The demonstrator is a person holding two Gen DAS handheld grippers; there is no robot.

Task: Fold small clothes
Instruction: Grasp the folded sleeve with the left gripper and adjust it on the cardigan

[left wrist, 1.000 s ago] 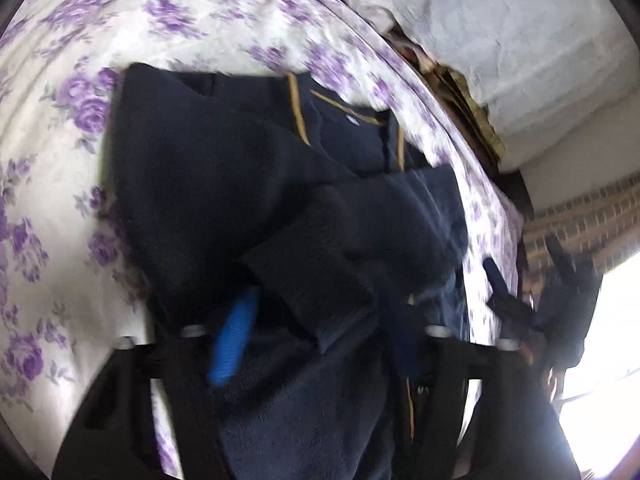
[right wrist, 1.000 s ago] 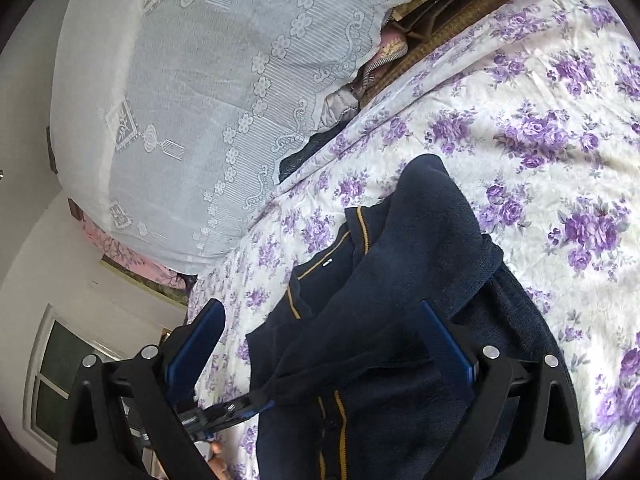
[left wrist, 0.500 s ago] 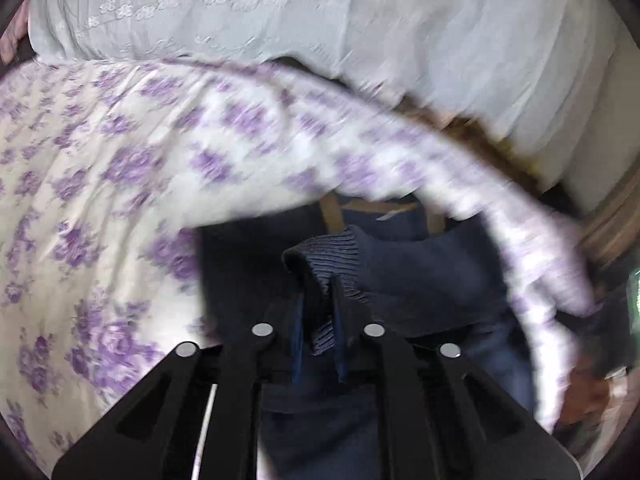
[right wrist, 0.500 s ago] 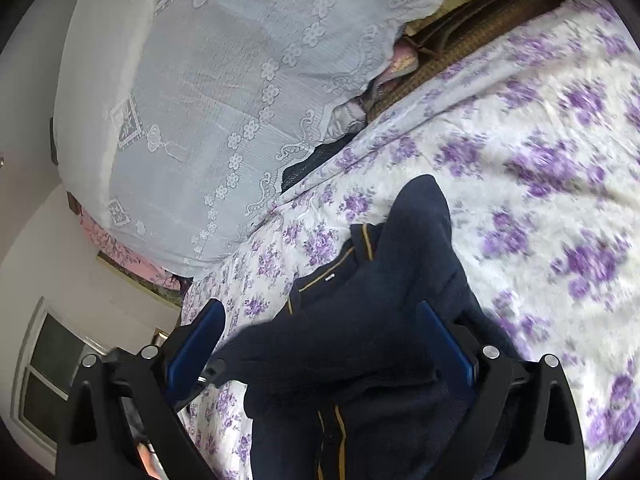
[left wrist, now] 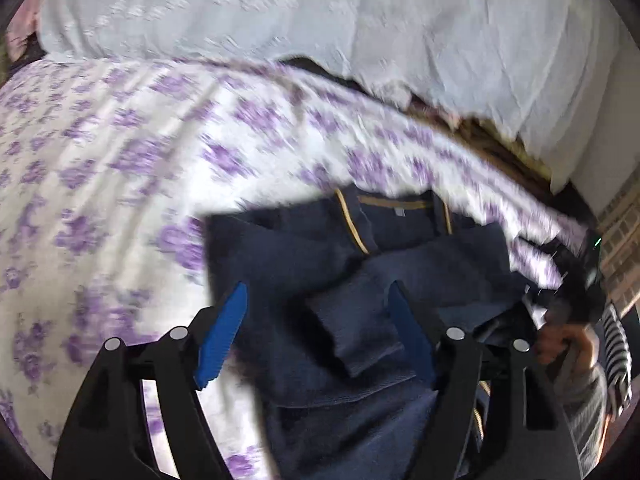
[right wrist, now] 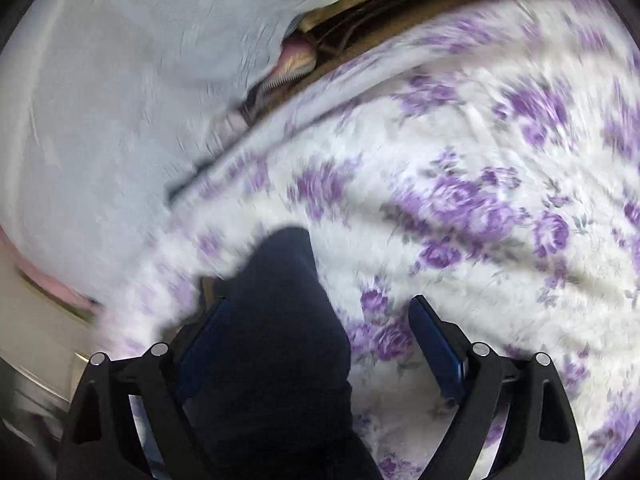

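Observation:
A navy sweater [left wrist: 280,256] with yellow trim at the neck lies on the floral bedsheet [left wrist: 100,180]. One sleeve is folded across its body, and the ribbed cuff [left wrist: 352,332] rests between the blue pads of my left gripper [left wrist: 316,320]. The jaws are opening and the pads stand clear of the cuff. My right gripper [right wrist: 320,332] hovers low over the sweater's dark edge [right wrist: 280,340]. Its jaws are closing but still wide, with fabric between them near the left pad [right wrist: 204,344] and not pressed. A hand [left wrist: 568,340] holds that gripper at the right of the left wrist view.
A white lace cloth [left wrist: 280,12] covers a heap along the bed's far side, also in the right wrist view as the lace cloth [right wrist: 100,100]. Brown bedding and a pink item [right wrist: 296,60] lie at the bed's edge. Floral sheet [right wrist: 480,240] stretches right of the sweater.
My left gripper, shut on the sleeve cuff half a second ago, has let it go and spread; the sleeve now lies across the sweater. My right gripper has swung across and lower, toward the sweater's edge.

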